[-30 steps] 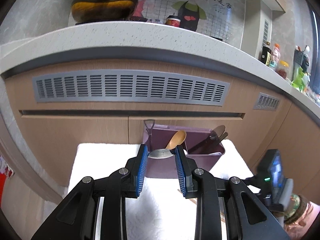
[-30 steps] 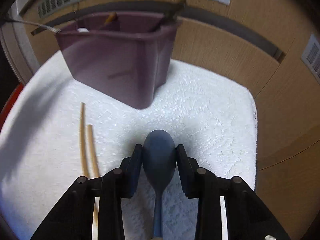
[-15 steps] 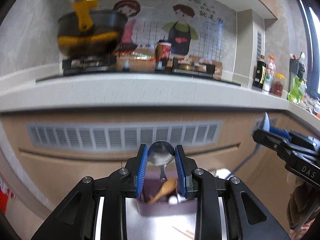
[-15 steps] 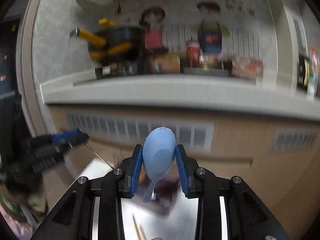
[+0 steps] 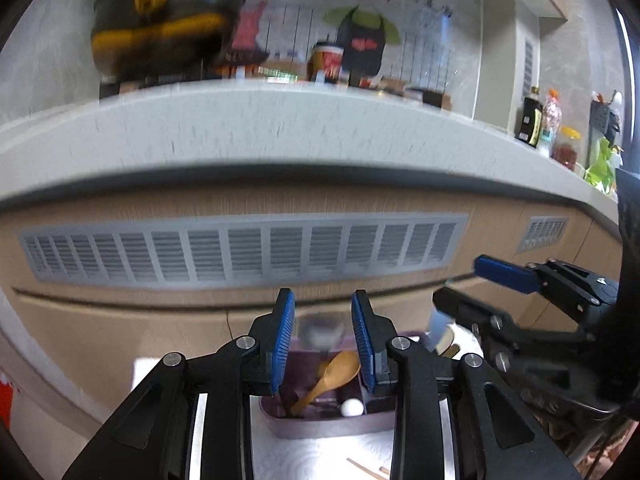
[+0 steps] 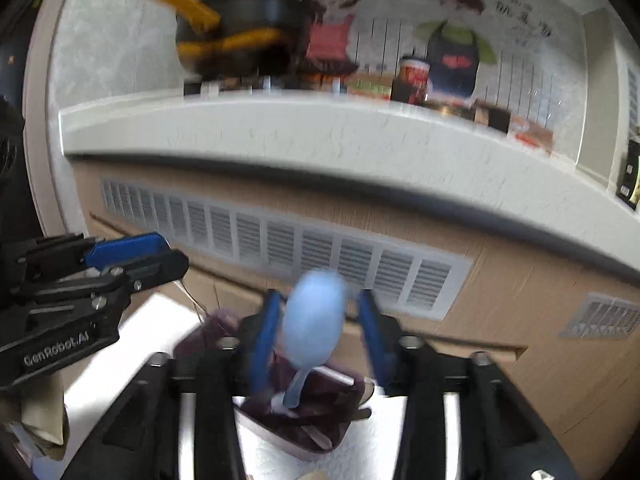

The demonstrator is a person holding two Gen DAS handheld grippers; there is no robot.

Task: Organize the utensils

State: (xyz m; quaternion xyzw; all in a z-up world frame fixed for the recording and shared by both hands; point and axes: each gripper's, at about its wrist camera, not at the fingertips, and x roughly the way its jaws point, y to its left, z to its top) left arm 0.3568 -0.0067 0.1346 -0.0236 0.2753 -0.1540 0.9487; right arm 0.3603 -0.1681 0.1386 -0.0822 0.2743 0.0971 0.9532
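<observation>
Both grippers hover above the purple bin (image 5: 320, 420), which stands on a white towel (image 6: 132, 356) in front of the wooden cabinet (image 5: 120, 332). Left gripper (image 5: 323, 334): its blue pads (image 5: 283, 340) stand apart, and a blurred silver spoon (image 5: 322, 330) sits in the gap between them; whether the pads touch it cannot be told. Below it, inside the bin, a wooden spoon (image 5: 332, 376) leans with its bowl up, and a small white ball-like end (image 5: 352, 407) shows beside it. Two chopsticks (image 5: 366, 470) lie on the towel just in front of the bin.

Right gripper (image 6: 318, 332): its fingers are spread, with a blue spoon (image 6: 314, 320) between them, bowl up and handle pointing down into the bin. The view is smeared, so contact between pads and spoon cannot be judged. In the right wrist view the left gripper appears at the left edge; in the left wrist view the right one appears at the right edge.

Behind, a grey vent (image 5: 240, 252) runs across the cabinet under a pale counter (image 5: 280, 128), where a black pot (image 6: 240, 36) with yellow handles stands.
</observation>
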